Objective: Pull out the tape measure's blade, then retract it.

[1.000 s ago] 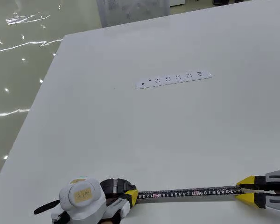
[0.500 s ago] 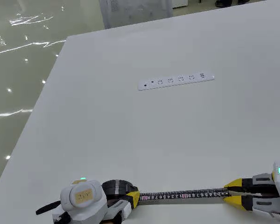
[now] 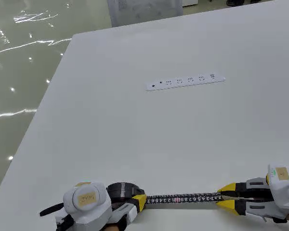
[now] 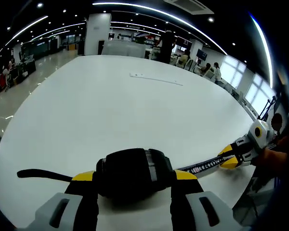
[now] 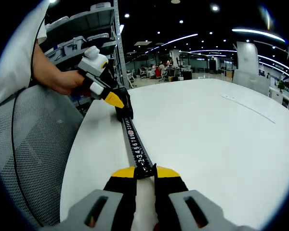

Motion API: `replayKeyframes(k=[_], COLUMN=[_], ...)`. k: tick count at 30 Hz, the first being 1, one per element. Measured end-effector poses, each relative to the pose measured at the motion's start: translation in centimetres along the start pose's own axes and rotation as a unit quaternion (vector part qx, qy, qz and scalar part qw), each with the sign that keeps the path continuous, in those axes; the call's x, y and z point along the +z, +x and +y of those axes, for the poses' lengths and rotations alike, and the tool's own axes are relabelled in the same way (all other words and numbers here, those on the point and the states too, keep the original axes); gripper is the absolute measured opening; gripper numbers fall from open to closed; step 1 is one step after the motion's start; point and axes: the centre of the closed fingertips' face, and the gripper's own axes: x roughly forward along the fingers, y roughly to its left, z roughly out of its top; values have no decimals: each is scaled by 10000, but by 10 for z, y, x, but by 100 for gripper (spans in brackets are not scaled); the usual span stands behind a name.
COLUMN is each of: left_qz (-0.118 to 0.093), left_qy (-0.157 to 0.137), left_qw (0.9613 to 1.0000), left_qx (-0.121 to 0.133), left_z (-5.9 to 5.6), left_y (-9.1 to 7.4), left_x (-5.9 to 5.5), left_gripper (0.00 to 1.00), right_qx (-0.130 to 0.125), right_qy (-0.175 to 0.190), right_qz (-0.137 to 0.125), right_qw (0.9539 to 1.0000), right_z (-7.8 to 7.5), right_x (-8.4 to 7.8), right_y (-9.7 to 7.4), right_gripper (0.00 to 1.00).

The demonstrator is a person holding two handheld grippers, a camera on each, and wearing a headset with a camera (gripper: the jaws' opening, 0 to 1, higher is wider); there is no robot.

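The black tape measure case (image 3: 119, 191) (image 4: 135, 172) rests on the white table (image 3: 173, 130) near its front edge, and my left gripper (image 3: 135, 202) (image 4: 135, 177) is shut on it. Its black blade (image 3: 183, 198) (image 5: 135, 147) with white numerals runs out to the right, low over the table. My right gripper (image 3: 225, 197) (image 5: 143, 171) is shut on the blade's end. The left gripper and the case (image 5: 121, 109) also appear in the right gripper view, and the right gripper (image 4: 227, 156) in the left one.
A white power strip (image 3: 185, 82) (image 4: 155, 79) lies flat in the middle of the table. The table's left edge (image 3: 36, 120) drops to a glossy floor. A grey mesh chair (image 5: 33, 159) stands close at the front. Shelving (image 5: 82, 29) and people are in the background.
The right gripper has moved left toward the case with the blade's end, so the exposed blade is shorter. The left gripper and case have stayed put. The head camera has shifted a little.
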Motion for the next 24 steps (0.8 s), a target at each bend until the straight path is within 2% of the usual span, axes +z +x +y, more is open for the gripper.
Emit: replayKeyframes(k=[12,24], left_qz=[-22,-23], left_qy=[-49,-98], left_qw=[10000,9999], left_qx=[-32,-50], left_z=[0,0], left_y=[0,0], left_x=[0,1], left_gripper=[57,57], right_qx=[142,324], right_qy=[135,113], right_qz=[-127,-218], right_qw=[9997,9992], right_z=[5,12], right_x=[3,19], right_y=[11,36], right_gripper=[12,12])
